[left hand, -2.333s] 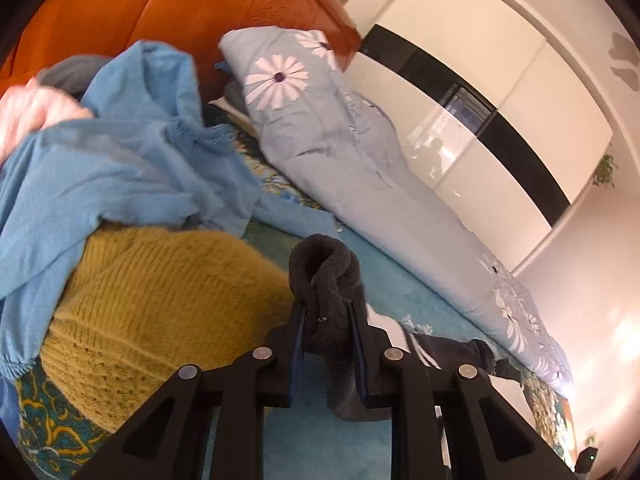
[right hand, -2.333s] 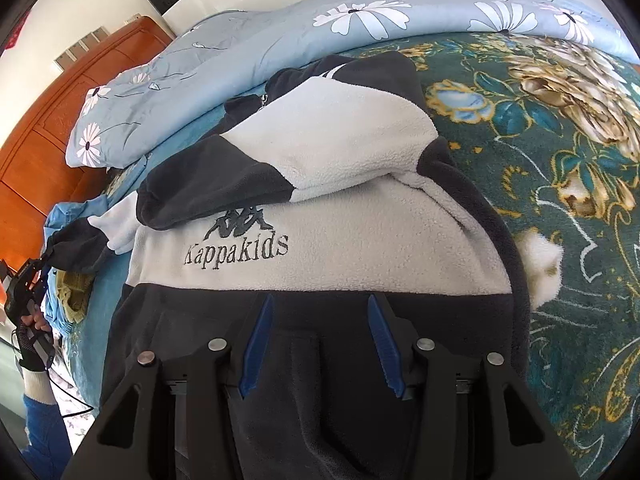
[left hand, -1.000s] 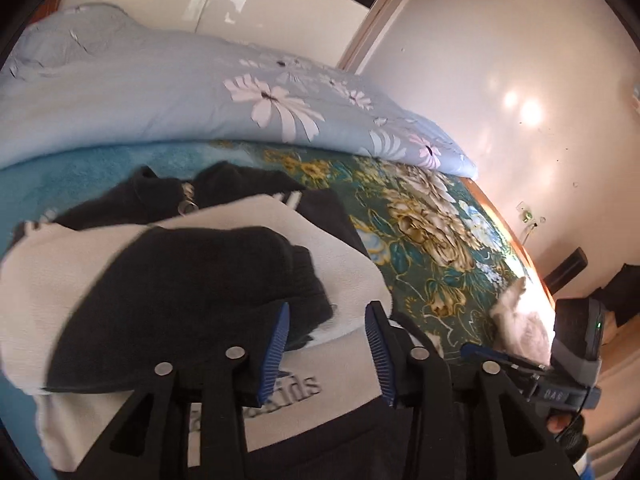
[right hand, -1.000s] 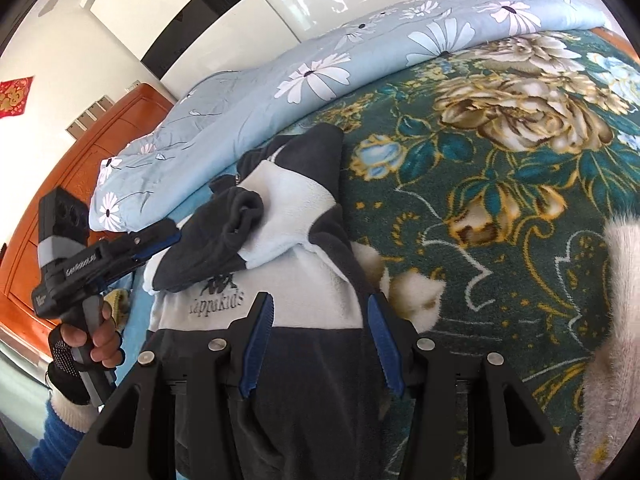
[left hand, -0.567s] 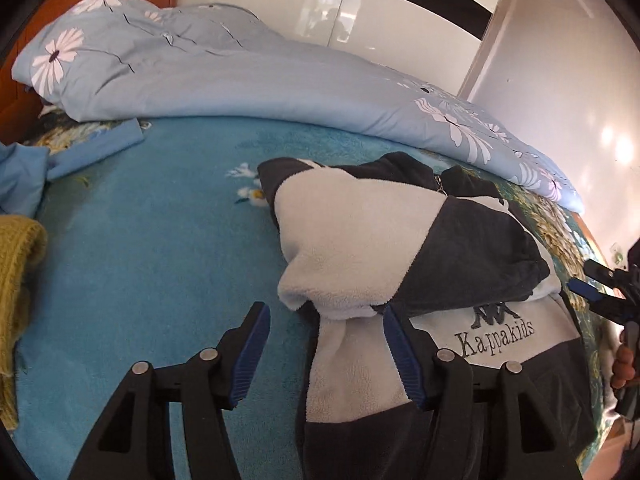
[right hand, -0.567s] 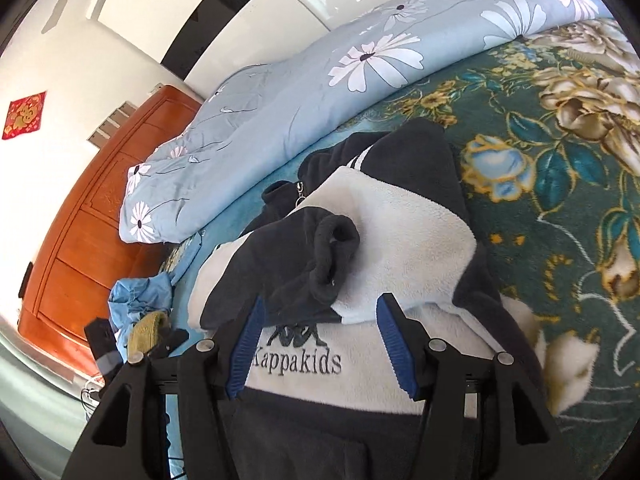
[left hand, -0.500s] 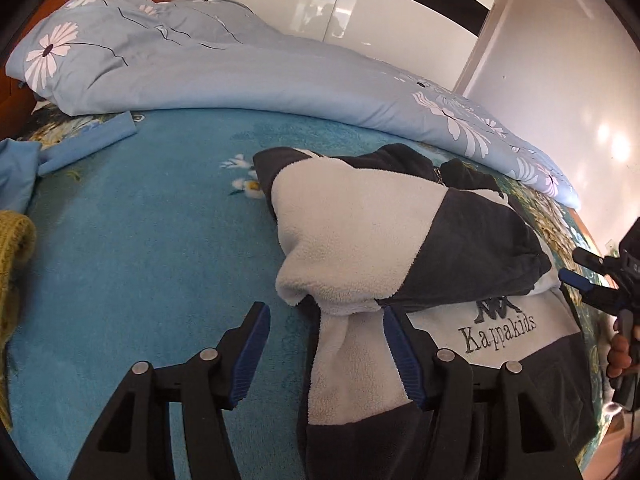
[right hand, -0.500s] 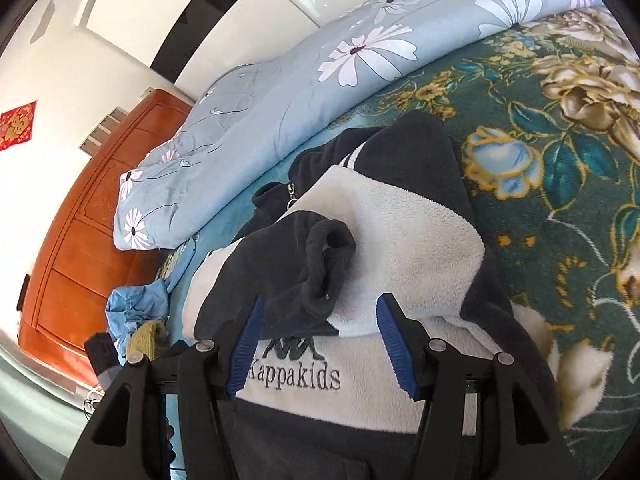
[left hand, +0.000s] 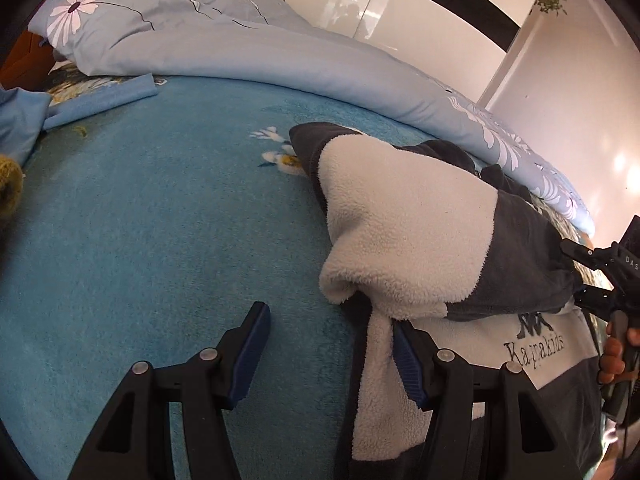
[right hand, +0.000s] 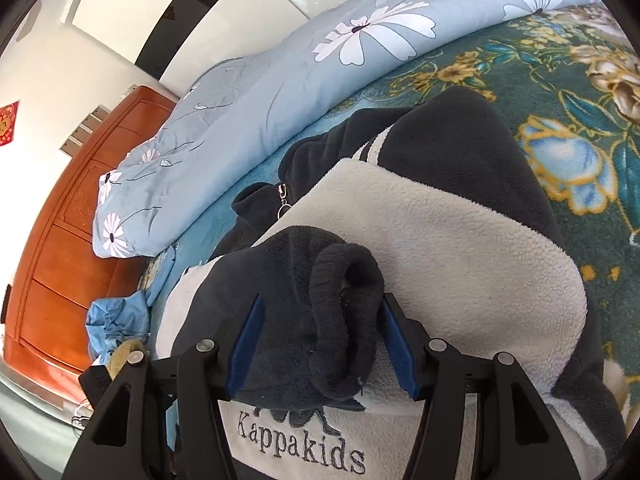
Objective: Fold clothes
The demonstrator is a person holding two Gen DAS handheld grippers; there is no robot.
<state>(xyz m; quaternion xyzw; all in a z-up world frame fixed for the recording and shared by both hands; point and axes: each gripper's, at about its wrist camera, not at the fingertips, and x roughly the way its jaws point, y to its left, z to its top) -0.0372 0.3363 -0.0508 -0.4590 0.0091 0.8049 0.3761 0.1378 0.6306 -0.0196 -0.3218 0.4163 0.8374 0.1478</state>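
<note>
A black and cream fleece jacket (left hand: 400, 208) marked "Kappakids" lies on the bed, both sleeves folded across its chest. My left gripper (left hand: 328, 356) is open, low over the blue blanket at the jacket's left side. The cream side edge runs along the inside of its right finger (left hand: 408, 364). My right gripper (right hand: 320, 340) is open over the chest of the jacket (right hand: 460, 248). The dark sleeve cuff (right hand: 344, 292) bulges up between its fingers, close against the right pad. A hand (left hand: 616, 352) holding that gripper shows at the right edge of the left wrist view.
A rolled light-blue daisy duvet (left hand: 280, 52) runs along the far side of the bed. A blue garment (left hand: 20, 120) and a yellow knit (left hand: 8, 180) lie at the left. The wooden headboard (right hand: 80, 220) is beyond. The floral bedspread (right hand: 580, 160) stretches right of the jacket.
My left gripper let go of the dark sleeve, laid it on the chest, then swung down to the jacket's left edge. My right gripper moved forward until the cuff lay between its fingers.
</note>
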